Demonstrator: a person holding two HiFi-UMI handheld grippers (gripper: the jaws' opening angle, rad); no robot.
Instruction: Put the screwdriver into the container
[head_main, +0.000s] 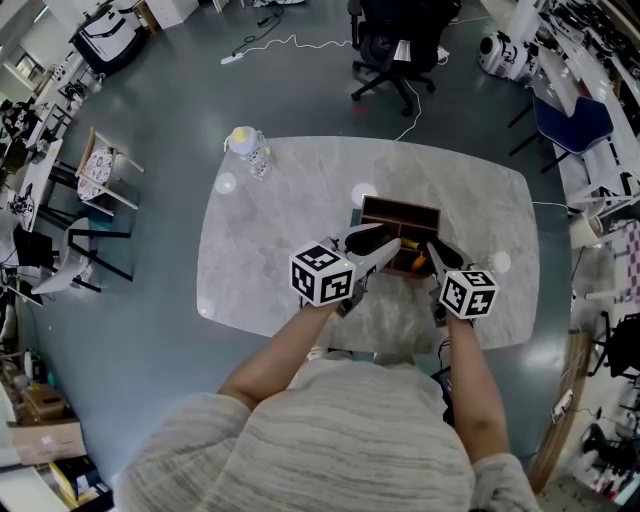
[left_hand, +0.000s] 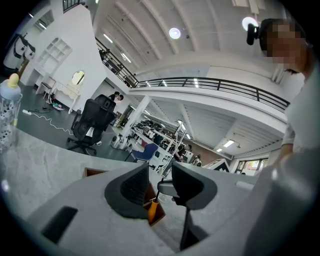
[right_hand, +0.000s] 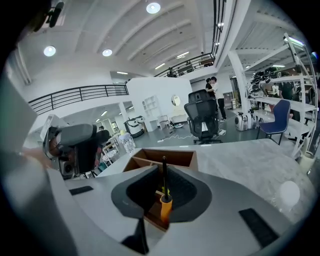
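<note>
A brown wooden container (head_main: 400, 212) with dividers stands on the marble table (head_main: 280, 230). My right gripper (head_main: 437, 252) sits at its near right edge, shut on the screwdriver (right_hand: 165, 206). The orange handle lies towards the camera and the black shaft points out over the container (right_hand: 159, 159). In the left gripper view the orange handle (left_hand: 152, 210) hangs over the box's near corner. My left gripper (head_main: 368, 240) is held level at the box's near left side. The left gripper (left_hand: 160, 185) is open with nothing between its pads.
A clear bottle with a yellow cap (head_main: 248, 148) stands at the table's far left corner. A black office chair (head_main: 395, 45) is on the floor beyond the table, and a white chair (head_main: 100, 170) to the left.
</note>
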